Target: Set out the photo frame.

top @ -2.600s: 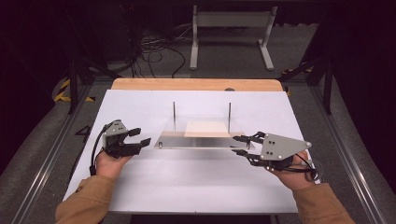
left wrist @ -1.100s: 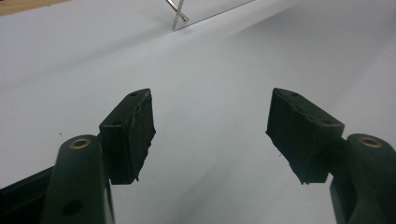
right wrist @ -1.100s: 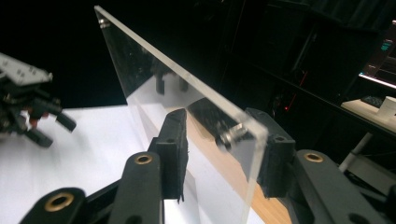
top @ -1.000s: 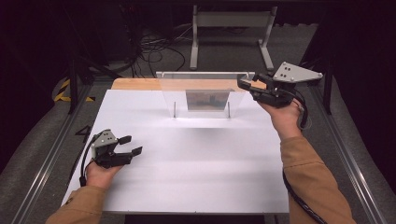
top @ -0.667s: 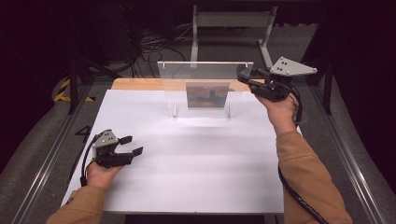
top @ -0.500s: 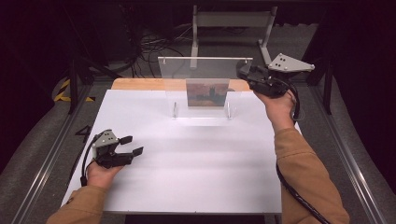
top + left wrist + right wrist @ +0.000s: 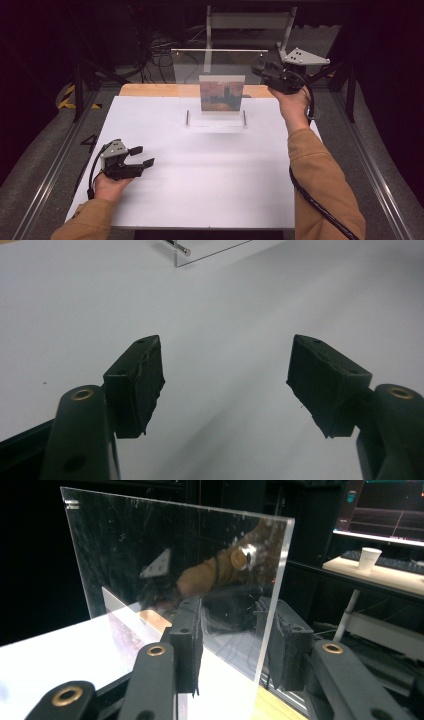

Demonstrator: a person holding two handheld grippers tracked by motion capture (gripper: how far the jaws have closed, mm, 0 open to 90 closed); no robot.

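Acrylic sheet is pinched upright by the right tool; left tool rests spread, empty.

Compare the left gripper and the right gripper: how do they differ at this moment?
The left gripper sits low by the near left part of the white table, while the right gripper is raised at the far right. The left gripper's jaws stand open with nothing between them; the right gripper's jaws clamp the edge of a clear acrylic sheet held upright. Both are black two-jaw tools with a trailing cable.

Left gripper jaws spread wide above white table.
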